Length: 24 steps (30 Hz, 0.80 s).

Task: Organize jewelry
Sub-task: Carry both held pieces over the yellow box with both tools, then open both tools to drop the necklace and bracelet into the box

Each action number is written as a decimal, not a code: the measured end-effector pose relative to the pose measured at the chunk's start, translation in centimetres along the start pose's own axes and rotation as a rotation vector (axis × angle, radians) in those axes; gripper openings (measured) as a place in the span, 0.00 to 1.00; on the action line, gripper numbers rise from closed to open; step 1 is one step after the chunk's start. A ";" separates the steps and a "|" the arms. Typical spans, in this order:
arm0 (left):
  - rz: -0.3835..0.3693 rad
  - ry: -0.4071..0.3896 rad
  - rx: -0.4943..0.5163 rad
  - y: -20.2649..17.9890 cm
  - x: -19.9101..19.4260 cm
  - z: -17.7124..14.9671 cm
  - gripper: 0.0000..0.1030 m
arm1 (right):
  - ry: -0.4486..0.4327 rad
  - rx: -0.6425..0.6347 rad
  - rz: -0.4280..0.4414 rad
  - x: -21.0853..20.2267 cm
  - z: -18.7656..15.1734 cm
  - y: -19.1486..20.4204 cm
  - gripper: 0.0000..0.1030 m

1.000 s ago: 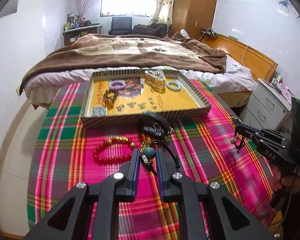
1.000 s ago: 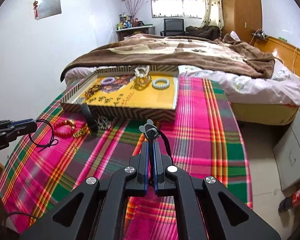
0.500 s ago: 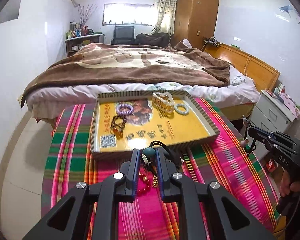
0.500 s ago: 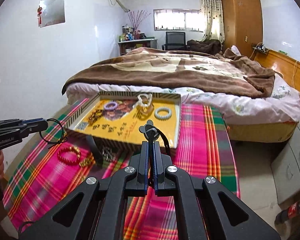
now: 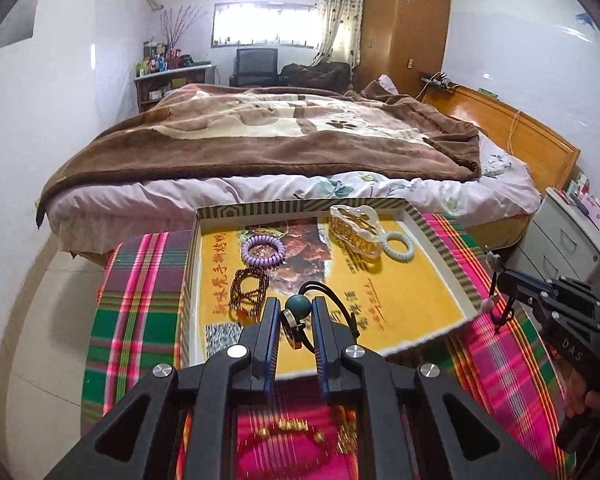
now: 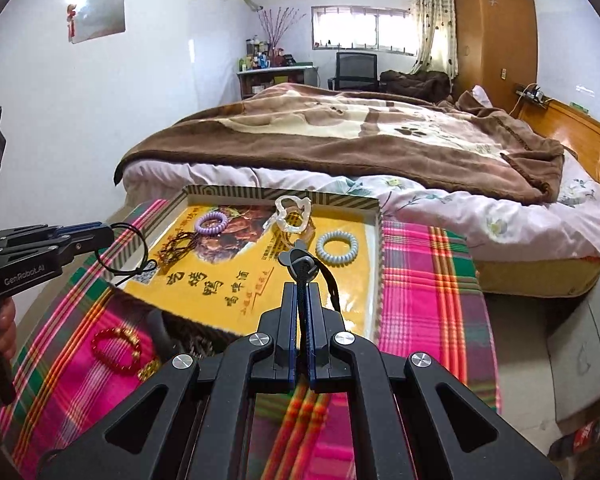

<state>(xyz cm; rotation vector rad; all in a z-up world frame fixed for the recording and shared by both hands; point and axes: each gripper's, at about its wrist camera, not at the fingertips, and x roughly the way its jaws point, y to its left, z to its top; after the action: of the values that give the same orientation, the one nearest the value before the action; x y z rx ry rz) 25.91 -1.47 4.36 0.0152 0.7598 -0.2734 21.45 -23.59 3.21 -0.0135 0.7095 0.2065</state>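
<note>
1. The left gripper [image 6: 100, 234] reads "GenRobot.AI"; the right gripper [image 5: 500, 280] reads "DAS".
2. The left gripper is clamped on a green bead [image 5: 298, 307] on a black cord [image 6: 132, 252], above the tray [image 5: 432, 228].
3. The right gripper is pinched on a grey-charm cord [image 6: 298, 260], also over the tray.

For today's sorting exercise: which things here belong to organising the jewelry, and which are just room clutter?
Belongs to the job:
tray
purple hair tie
pale blue hair tie
clear hair claw
red bead bracelet
left gripper
right gripper

Just lying about:
bed
wardrobe
office chair
</note>
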 end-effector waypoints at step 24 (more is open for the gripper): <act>-0.070 0.146 -0.024 0.3 14.0 4.3 0.15 | 0.149 -0.004 0.012 9.9 0.7 -0.9 0.03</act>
<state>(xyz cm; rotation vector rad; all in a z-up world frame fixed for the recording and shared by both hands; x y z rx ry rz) 38.53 -4.99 -2.10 -0.0145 0.9102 -0.3320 29.42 -22.55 -2.74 -0.0285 0.8577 0.2202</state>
